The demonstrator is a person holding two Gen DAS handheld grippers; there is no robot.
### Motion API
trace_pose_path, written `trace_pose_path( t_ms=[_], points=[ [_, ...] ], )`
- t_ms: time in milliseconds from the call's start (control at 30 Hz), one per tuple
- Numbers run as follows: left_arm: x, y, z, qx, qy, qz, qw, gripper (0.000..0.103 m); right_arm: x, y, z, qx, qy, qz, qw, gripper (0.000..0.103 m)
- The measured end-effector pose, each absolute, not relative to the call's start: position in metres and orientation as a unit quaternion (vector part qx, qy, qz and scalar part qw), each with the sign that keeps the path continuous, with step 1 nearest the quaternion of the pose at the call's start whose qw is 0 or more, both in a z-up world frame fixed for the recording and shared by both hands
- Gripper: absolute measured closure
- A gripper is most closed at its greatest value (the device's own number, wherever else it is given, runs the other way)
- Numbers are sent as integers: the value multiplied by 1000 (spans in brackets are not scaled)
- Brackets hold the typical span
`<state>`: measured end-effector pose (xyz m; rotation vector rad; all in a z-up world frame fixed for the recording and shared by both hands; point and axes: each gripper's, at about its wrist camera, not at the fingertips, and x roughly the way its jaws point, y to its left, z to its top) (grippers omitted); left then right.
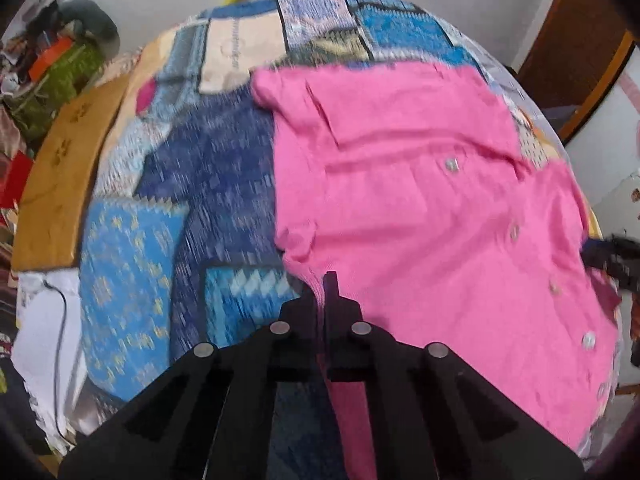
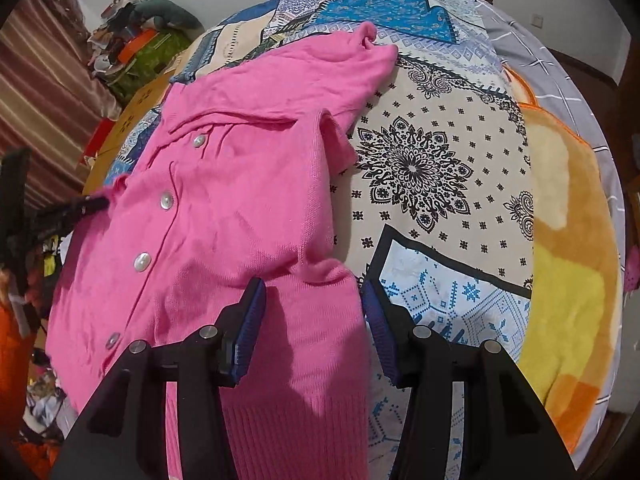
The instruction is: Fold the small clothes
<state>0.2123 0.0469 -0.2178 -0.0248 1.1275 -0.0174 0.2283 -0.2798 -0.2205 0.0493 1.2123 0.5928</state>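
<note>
A pink buttoned cardigan [image 1: 420,208] lies spread on a patterned bedsheet [image 1: 224,168]. My left gripper [image 1: 325,292] is shut on the cardigan's near left edge, the fabric pinched between its black fingers. In the right wrist view the cardigan [image 2: 224,216] lies left of centre with one sleeve folded over its body. My right gripper [image 2: 314,300] is open, its blue-padded fingers [image 2: 252,320] straddling the cardigan's ribbed hem corner. The left gripper also shows in the right wrist view [image 2: 92,202], at the cardigan's far left edge.
The bedsheet [image 2: 440,168] covers the bed. An orange and yellow fleece blanket [image 2: 568,264] lies on its right side. A brown cardboard box [image 1: 60,184] and a pile of clutter [image 1: 52,64] sit to the left. A wooden door frame [image 1: 576,52] stands far right.
</note>
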Motion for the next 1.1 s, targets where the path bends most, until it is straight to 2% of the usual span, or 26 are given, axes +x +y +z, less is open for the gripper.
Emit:
trace_pose_path(
  t_ms=[167,333,533,600,700,867,1100],
  points=[
    [248,59,-208,-6,514,20,857,101,230,-279,-221,27,562,272,781,56],
    [277,71,-219,-7,523,42,851,101,230,-278,-220,26,562,269,782,56],
    [272,69,-228,-6,538,32,842,100,227,-281,-217,21,564,263,783,56],
    [264,68,-228,-7,544,22,838,96,225,-283,-216,20,564,261,783,56],
    [250,68,-227,-3,553,16,833,83,221,-284,-214,22,565,261,782,56],
    [221,73,-221,-22,557,2,830,57,210,-281,-211,17,566,266,780,56],
    [169,82,-229,-40,589,-19,807,52,192,-280,-209,12,566,268,779,56]
  ],
)
